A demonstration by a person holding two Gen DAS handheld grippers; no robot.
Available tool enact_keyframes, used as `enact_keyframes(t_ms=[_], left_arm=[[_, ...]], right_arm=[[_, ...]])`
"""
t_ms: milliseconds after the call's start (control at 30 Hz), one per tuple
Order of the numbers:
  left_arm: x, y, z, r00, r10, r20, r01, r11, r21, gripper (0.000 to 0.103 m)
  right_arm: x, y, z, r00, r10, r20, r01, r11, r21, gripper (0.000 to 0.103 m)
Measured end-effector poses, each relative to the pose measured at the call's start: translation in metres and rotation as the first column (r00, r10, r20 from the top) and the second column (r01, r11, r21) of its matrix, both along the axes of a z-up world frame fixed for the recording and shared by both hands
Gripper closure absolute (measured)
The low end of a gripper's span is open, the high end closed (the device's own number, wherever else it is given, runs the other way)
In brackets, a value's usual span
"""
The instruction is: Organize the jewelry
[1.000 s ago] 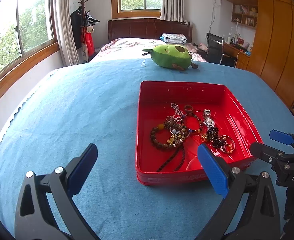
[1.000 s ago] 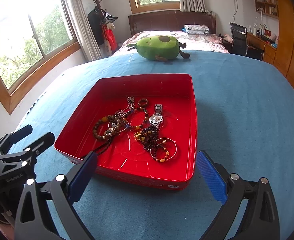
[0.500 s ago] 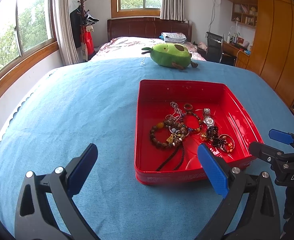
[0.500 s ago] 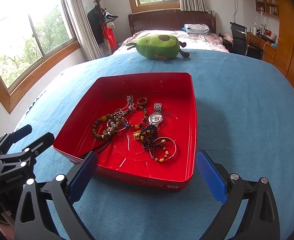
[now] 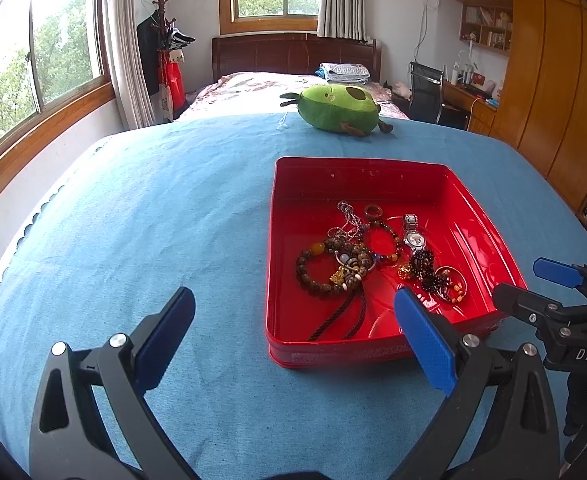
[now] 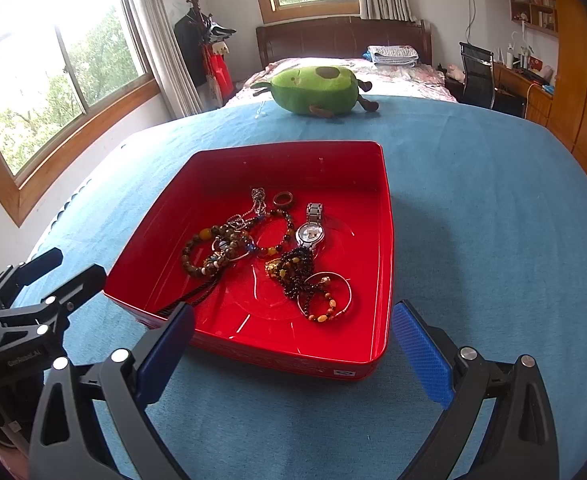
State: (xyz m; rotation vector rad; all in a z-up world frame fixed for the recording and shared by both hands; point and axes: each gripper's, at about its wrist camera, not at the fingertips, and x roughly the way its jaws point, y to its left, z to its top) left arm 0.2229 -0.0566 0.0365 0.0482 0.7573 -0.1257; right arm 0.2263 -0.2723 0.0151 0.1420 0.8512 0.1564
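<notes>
A red tin tray (image 5: 293, 184) (image 6: 385, 216) sits on a blue cloth and holds a tangle of jewelry: a brown bead bracelet (image 5: 313, 278) (image 6: 197, 258), a silver watch (image 5: 412, 236) (image 6: 311, 232), a dark bead string (image 5: 423, 266) (image 6: 295, 268), a thin bangle with beads (image 6: 325, 296), a ring (image 5: 373, 211) (image 6: 282, 199). My left gripper (image 5: 293, 332) is open and empty, just short of the tray's near left corner. My right gripper (image 6: 293, 344) is open and empty at the tray's near edge.
A green avocado plush toy (image 5: 339, 108) (image 6: 317, 90) lies on the blue cloth (image 5: 133, 220) beyond the tray. A bed, a coat rack, a desk with a chair and wooden cupboards stand further back. Windows are on the left.
Both grippers have drawn slightly away from the tray, which sits a little further off in both views. Nothing was grasped.
</notes>
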Motion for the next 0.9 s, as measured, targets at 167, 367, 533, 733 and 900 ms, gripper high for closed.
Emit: enact_keyframes(t_ms=[167, 367, 533, 733, 900], left_arm=[[0.0001, -0.0008, -0.0004, 1.0, 0.0, -0.001, 0.0, 1.0, 0.003, 0.004], [0.0011, -0.0012, -0.0008, 1.0, 0.0, -0.005, 0.0, 1.0, 0.003, 0.004], [0.0019, -0.0011, -0.0019, 1.0, -0.001, -0.008, 0.001, 1.0, 0.002, 0.004], [0.0013, -0.0004, -0.0015, 1.0, -0.006, -0.005, 0.006, 1.0, 0.0, 0.004], [0.0022, -0.0012, -0.0016, 1.0, -0.008, -0.012, 0.008, 1.0, 0.003, 0.004]], right_arm=[[0.0001, 0.0002, 0.0001, 1.0, 0.0, -0.001, 0.0, 1.0, 0.0, 0.004], [0.0, 0.0004, 0.0002, 1.0, 0.0, -0.002, 0.0, 1.0, -0.001, 0.004], [0.0002, 0.0007, 0.0003, 1.0, 0.001, -0.002, -0.001, 1.0, -0.001, 0.004], [0.001, 0.0013, -0.0021, 1.0, 0.003, -0.008, -0.003, 1.0, -0.002, 0.004], [0.0007, 0.001, -0.0028, 1.0, 0.002, -0.009, -0.002, 1.0, -0.002, 0.004]])
